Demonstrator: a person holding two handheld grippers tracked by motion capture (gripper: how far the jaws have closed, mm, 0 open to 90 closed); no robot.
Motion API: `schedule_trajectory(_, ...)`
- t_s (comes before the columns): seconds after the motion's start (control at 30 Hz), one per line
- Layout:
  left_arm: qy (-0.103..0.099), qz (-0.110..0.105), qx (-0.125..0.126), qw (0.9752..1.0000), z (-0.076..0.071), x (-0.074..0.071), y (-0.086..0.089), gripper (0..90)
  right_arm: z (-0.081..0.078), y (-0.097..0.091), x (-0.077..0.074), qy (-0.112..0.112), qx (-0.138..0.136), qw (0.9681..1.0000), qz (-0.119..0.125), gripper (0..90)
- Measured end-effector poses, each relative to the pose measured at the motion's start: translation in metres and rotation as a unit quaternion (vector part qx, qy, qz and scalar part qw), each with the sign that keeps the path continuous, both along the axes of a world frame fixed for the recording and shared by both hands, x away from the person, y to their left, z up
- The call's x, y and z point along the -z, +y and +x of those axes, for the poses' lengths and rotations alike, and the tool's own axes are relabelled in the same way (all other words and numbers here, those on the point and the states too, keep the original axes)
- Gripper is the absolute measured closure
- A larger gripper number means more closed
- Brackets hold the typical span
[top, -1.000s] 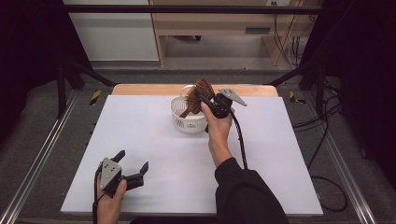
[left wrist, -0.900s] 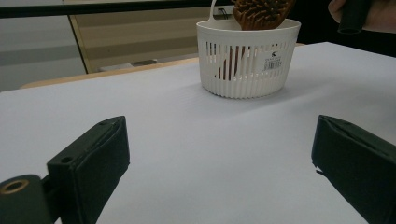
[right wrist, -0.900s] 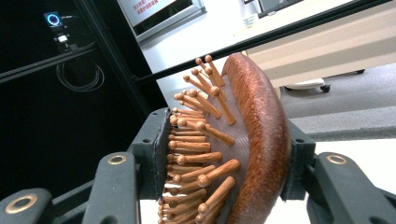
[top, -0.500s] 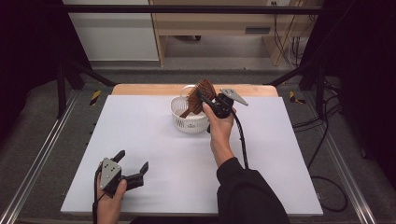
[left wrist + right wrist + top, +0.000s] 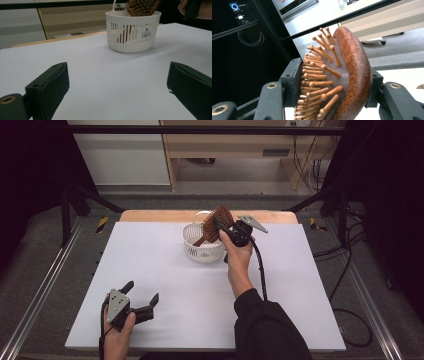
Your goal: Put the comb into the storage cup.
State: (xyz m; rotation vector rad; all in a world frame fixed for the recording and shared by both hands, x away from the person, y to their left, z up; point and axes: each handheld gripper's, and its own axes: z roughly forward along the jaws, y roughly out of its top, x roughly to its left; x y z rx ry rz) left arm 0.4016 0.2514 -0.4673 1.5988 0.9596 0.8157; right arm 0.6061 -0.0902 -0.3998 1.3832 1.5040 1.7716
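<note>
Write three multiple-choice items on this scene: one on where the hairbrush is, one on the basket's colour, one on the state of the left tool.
1. Where is the wooden hairbrush?
A. flat on the table
B. handle down in the basket
C. under the basket

2. What colour is the slatted basket?
A. white
B. blue
C. black

3. How is the left tool?
A. shut on the brush
B. shut on the basket
C. open, holding nothing

Key: B, the head sticks out above the rim between the jaws of the right tool; A, its walls are white; C, bare table shows between its jaws.

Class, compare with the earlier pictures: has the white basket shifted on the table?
No. The white basket sits at the same spot near the table's far wooden edge.
</note>
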Motion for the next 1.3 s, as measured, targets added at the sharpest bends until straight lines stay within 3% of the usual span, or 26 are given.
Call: schedule_trajectory(1.3,0.000,0.000,0.001,1.0000,0.000,0.000,0.000,4.1,0.002,-0.015,0.009,0.018,0.011,0.9998,0.001,40.7)
